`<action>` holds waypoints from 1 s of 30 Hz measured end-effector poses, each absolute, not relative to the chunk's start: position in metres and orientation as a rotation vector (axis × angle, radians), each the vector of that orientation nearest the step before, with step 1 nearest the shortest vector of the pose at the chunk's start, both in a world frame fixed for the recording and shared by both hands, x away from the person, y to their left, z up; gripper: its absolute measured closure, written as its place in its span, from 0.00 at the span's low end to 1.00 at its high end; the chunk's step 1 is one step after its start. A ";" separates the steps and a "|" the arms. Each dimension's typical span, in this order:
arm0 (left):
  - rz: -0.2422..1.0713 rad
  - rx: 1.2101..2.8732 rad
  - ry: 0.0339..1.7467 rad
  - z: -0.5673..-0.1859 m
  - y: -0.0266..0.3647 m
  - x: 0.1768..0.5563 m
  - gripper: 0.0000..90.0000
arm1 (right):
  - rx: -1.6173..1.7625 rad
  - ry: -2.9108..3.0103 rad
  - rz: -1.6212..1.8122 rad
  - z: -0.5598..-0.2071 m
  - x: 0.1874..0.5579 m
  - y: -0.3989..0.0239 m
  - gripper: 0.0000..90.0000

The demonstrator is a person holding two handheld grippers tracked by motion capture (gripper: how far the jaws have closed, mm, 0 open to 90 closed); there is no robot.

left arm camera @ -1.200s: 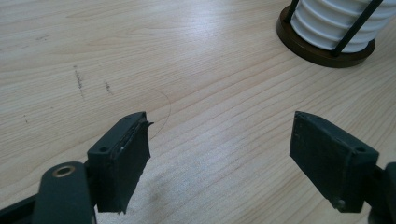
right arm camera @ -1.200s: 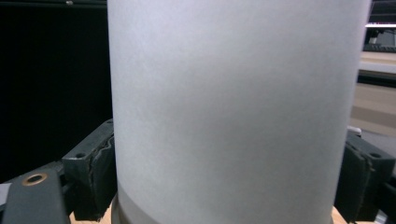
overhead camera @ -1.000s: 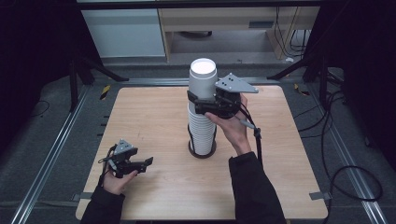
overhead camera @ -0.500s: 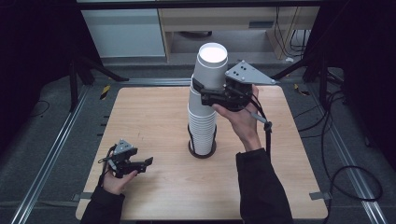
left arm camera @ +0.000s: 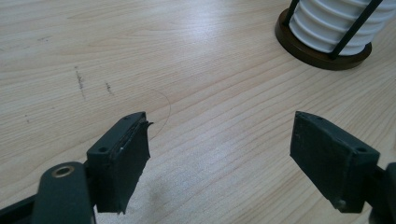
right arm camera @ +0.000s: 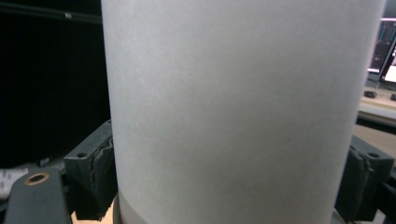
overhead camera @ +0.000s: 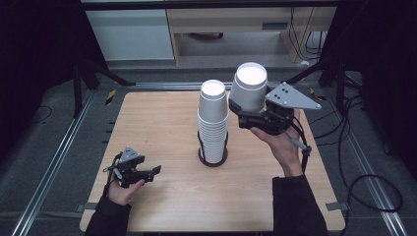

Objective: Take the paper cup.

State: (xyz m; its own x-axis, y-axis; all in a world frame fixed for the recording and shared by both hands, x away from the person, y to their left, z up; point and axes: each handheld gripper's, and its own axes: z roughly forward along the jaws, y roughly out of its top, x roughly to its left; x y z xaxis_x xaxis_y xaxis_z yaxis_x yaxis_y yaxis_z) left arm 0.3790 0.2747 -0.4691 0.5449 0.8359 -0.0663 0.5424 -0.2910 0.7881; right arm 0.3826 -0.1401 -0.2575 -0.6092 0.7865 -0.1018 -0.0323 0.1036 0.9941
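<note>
Right gripper (overhead camera: 244, 109): up in the air right of centre in the high view, jaws pinching a white paper cup (overhead camera: 249, 86) on both sides.
Cup: upright, mouth open to the camera, just right of the stack and apart from it.
Cup stack (overhead camera: 213, 120): centre of the wooden table (overhead camera: 162, 118), standing in a dark wire holder (overhead camera: 213, 156).
Left gripper (overhead camera: 147, 172): lower left of the frame, low over the table, jaws spread wide, nothing between them.

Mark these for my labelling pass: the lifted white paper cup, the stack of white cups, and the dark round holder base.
lifted white paper cup (overhead camera: 249, 91), high view, side wall
stack of white cups (overhead camera: 213, 125), high view, ribbed side
dark round holder base (left arm camera: 322, 58), left gripper view, front rim
</note>
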 end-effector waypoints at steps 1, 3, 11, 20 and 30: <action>0.463 1.978 1.115 -0.469 0.274 0.379 0.21 | 0.748 1.732 1.567 -0.262 0.380 -0.145 0.14; 0.461 1.981 1.111 -0.469 0.274 0.379 0.21 | 0.754 1.746 1.556 -0.269 0.377 -0.151 0.14; 0.445 1.989 1.098 -0.470 0.272 0.379 0.21 | 0.794 1.818 1.527 -0.303 0.370 -0.167 0.14; 0.434 1.996 1.078 -0.467 0.269 0.378 0.20 | 0.833 1.896 1.532 -0.342 0.367 -0.180 0.14; 0.416 2.008 1.057 -0.464 0.267 0.377 0.20 | 0.799 2.041 1.493 -0.376 0.363 -0.180 0.14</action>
State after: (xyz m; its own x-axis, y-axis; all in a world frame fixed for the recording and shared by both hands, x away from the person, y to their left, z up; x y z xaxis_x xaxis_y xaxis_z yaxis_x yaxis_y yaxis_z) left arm 0.3770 0.2672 -0.4645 0.5947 0.8003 -0.0770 0.5327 -0.3204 0.7833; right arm 0.3631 -0.1802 -0.3764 -0.7114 0.7015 -0.0428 0.1715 0.2323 0.9574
